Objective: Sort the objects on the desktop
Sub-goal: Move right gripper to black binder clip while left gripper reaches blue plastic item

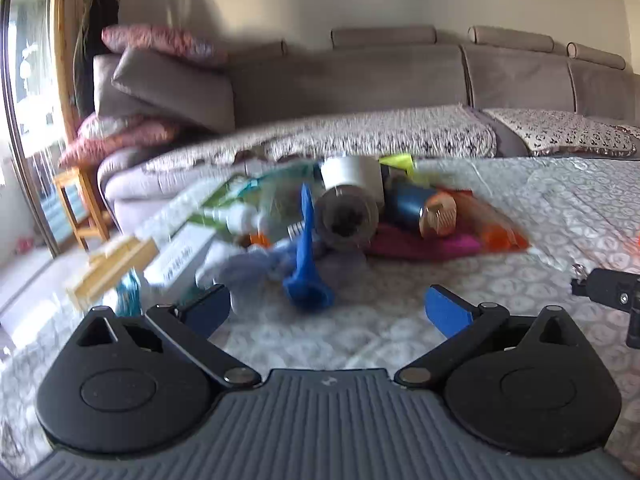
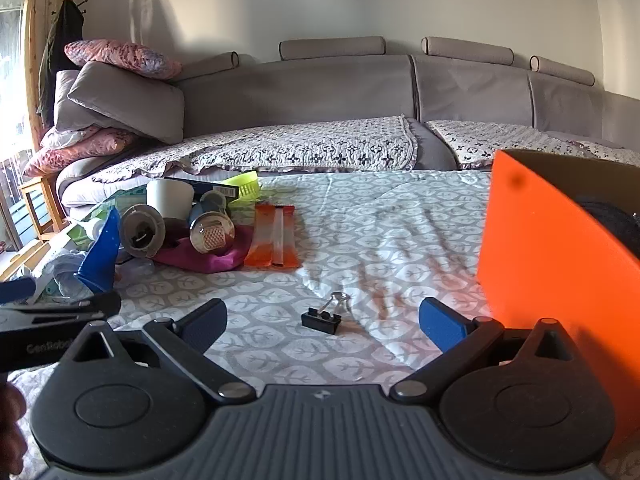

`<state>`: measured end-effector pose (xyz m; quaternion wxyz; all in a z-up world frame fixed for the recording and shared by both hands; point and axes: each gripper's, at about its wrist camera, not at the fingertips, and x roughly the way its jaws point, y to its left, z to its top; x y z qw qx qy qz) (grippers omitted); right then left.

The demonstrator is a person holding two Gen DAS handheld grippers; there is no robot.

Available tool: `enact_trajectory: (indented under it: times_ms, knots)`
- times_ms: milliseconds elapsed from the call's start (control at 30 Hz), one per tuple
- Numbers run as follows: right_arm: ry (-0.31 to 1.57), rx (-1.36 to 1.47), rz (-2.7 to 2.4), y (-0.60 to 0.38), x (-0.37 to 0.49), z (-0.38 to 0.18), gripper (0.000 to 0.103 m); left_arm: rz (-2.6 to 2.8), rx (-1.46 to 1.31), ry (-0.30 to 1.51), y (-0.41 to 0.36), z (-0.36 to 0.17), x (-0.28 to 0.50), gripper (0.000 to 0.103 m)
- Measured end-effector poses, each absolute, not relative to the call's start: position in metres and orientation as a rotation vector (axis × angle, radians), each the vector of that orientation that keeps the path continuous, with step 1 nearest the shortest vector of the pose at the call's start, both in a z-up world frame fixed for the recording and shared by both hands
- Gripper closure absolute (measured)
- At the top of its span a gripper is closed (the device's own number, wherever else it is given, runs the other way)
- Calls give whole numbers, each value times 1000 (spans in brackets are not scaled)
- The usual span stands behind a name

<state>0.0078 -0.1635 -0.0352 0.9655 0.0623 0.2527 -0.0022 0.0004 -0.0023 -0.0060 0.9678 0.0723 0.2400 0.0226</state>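
Both hand-held grippers are spread wide and hold nothing. The left hand-held gripper (image 1: 328,308) faces the pile (image 1: 340,216) at the desk's far left edge, likely to pick from it. The right hand-held gripper (image 2: 323,320) hangs over the clip (image 2: 322,320), alone mid-desk beside the orange box (image 2: 560,280), which looks like the sorting bin.

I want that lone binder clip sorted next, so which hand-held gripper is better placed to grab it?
Right. The right hand-held gripper is open with the binder clip lying directly between its fingers. The left hand-held gripper faces the clutter pile instead.
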Motion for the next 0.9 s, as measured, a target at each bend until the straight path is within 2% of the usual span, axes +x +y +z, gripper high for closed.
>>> enact_trajectory:
  times_ms: [900]
  knots:
    - [563,162,-5,-164,32,-44,0,36,58,573,13,-13,25,0]
